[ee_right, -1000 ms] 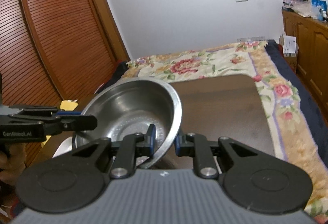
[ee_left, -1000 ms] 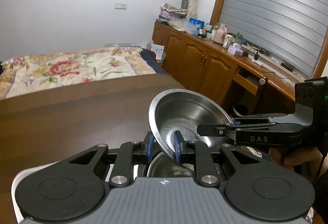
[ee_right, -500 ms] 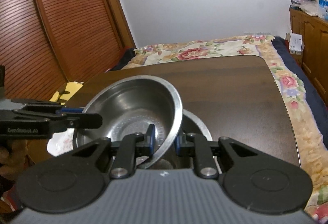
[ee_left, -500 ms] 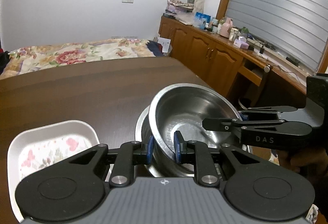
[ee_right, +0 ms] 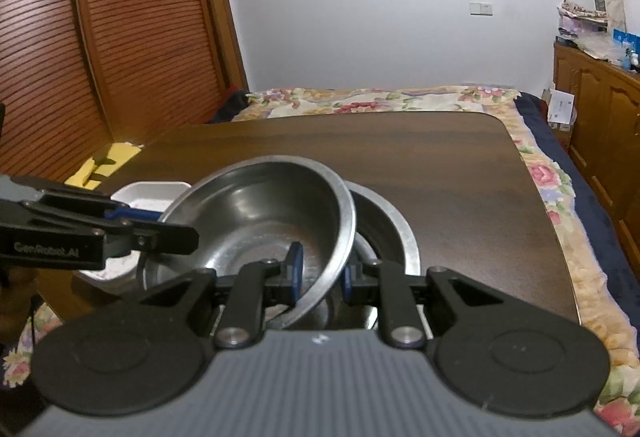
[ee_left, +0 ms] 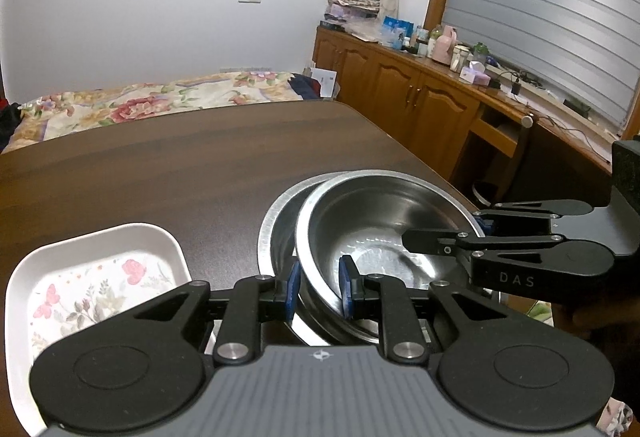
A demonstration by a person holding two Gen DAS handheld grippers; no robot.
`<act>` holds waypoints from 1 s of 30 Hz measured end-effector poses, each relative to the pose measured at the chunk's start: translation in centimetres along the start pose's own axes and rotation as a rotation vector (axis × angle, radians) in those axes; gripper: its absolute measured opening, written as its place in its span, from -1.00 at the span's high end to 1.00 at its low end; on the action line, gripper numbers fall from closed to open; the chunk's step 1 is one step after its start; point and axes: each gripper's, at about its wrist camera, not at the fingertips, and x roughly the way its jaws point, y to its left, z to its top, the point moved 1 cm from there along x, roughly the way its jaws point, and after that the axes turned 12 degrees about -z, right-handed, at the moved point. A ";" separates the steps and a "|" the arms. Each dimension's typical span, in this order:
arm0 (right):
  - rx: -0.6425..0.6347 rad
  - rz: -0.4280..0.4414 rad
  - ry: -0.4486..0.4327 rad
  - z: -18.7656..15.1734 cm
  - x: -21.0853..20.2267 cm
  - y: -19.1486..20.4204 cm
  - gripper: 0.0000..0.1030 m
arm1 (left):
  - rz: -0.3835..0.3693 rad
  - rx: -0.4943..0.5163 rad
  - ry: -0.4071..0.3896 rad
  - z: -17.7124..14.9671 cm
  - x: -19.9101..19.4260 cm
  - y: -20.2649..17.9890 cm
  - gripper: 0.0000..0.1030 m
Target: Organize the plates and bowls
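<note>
Steel bowl (ee_left: 384, 225) (tilted) — both hand-held grippers

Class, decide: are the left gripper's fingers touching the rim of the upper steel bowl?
Touching. In the left wrist view the left gripper has its blue-padded fingers clamped on both sides of the upper steel bowl rim, no gap visible.

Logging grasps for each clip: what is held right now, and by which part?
Both grippers, left gripper and right gripper, pinch the upper steel bowl by opposite sides of its rim.
</note>
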 end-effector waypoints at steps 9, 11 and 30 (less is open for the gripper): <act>-0.036 -0.026 -0.012 -0.3 -0.3 -0.1 0.56 | 0.003 -0.001 -0.020 -0.5 -0.4 0.1 0.57; -0.035 -0.022 -0.015 -0.3 -0.3 0.0 0.49 | 0.003 0.000 -0.024 -0.6 -0.6 0.1 0.57; 0.008 -0.072 -0.097 -0.5 -2.5 -1.9 -0.01 | 0.089 0.021 -0.135 -1.3 -2.5 0.0 -0.17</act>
